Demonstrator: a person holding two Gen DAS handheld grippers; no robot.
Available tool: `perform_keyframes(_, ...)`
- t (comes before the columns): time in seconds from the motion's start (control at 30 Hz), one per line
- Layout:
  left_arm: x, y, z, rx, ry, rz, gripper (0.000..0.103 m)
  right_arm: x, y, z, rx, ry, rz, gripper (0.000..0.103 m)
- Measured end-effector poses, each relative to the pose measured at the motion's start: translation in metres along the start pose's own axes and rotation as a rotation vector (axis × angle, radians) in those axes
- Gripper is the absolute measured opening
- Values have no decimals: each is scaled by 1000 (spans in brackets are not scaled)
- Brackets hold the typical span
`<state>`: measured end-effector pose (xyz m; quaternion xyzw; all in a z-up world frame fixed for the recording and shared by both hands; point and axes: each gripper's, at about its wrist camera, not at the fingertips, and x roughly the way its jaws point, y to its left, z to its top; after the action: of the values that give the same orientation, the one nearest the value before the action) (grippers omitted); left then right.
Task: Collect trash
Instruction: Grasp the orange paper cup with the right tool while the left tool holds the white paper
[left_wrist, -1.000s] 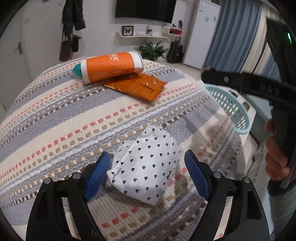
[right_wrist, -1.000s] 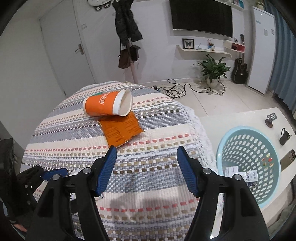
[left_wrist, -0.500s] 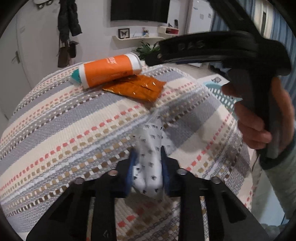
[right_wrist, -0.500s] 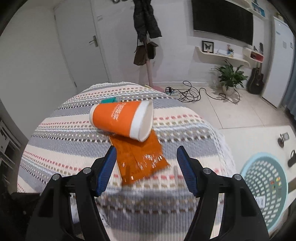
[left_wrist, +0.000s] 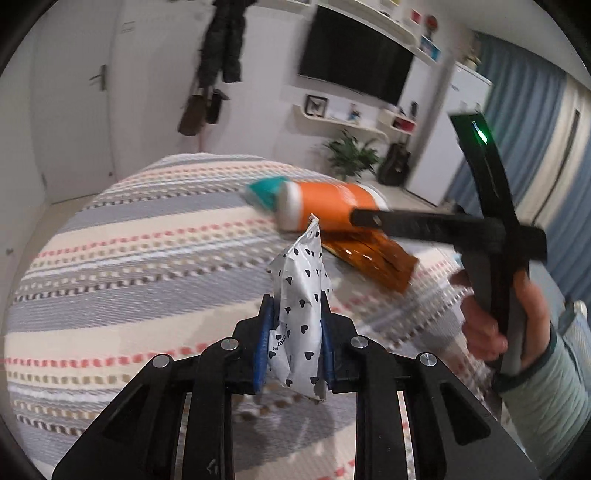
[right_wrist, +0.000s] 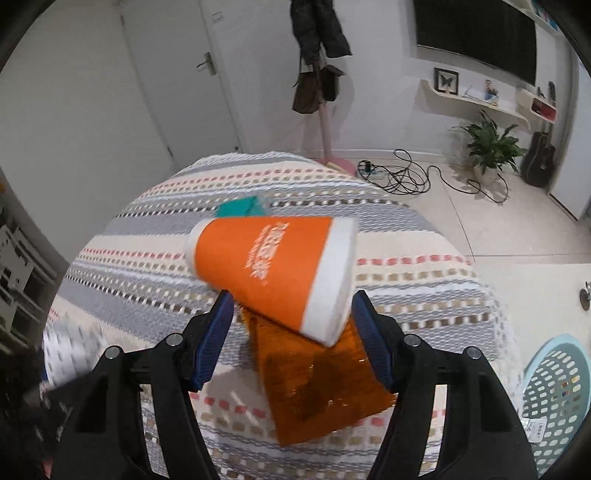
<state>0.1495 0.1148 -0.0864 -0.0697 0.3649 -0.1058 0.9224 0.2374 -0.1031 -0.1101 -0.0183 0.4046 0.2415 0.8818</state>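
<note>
Clamping my left tongs (left_wrist: 295, 350) on the heart-print wrapper (left_wrist: 301, 325), lifted off the desk (left_wrist: 129, 258) since earlier, right tongs (right_wrist: 291, 339) unclenched, just narrowing, now straddling the orange cup (right_wrist: 273, 266) above the orange packet (right_wrist: 317, 384).

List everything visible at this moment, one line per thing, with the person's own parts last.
Paper cup: one, orange and white, on its side on the table, between the right tongs' pads.
Foil wrapper: one, orange, flat, partly under the cup.
Teal packet: one, behind the cup.
Heart-print wrapper: one, white with dark hearts, pinched in the left tongs.
Tablecloth: one, striped.
Laundry basket: one, pale blue, right of the table.
Potted plant: one, green, floor.
Left tongs: shut on the wrapper.
Right tongs: just been closing, pads not yet pressing the cup.
Hand: one, gripping the right tongs' handle.
</note>
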Motion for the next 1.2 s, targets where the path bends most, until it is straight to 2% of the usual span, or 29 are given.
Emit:
perform_keyframes(0.07,-3,6,1,-15,-7,17,21,1,8,-2,-11,2,12,41)
perform_keyframes(0.13,-6,9,3,-30,-12,24,21,-1,15,-3,-15,-2,40,31)
perform_keyframes(0.37,-16,21,3,-72,-38,27,21,-22,54,-20,-100,15,175,31)
perform_keyframes(0.5,-20,30,3,-97,-47,26,21,-32,68,-37,-176,59,194,31)
perform_keyframes(0.6,-22,37,2,-119,-50,23,21,-42,60,-39,-159,49,190,32)
perform_keyframes(0.63,-21,40,3,-125,-50,22,21,-44,57,-37,-147,39,193,36)
perform_keyframes(0.67,-21,41,3,-132,-49,21,21,-47,52,-32,-124,17,187,46)
perform_keyframes(0.73,-22,39,2,-134,-50,20,21,-48,44,-20,-93,-23,148,58)
perform_keyframes(0.8,-21,41,3,-133,-52,19,21,-44,36,-7,-69,-54,131,63)
perform_keyframes(0.83,-22,41,4,-134,-54,16,21,-41,32,-1,-59,-66,127,71)
perform_keyframes(0.87,-22,41,4,-134,-56,15,21,-35,28,4,-47,-73,119,86)
perform_keyframes(0.9,-22,41,4,-135,-56,12,21,-27,22,8,-24,-72,104,92)
perform_keyframes(1.0,-22,45,2,-141,-55,8,21,-2,11,17,11,-35,150,94)
perform_keyframes(1.07,-22,48,1,-149,-53,6,21,13,7,16,38,12,148,94)
perform_keyframes(1.13,-24,49,0,-153,-52,4,21,19,9,12,44,36,186,94)
perform_keyframes(1.2,-22,51,-1,-154,-49,0,21,21,17,9,25,42,180,92)
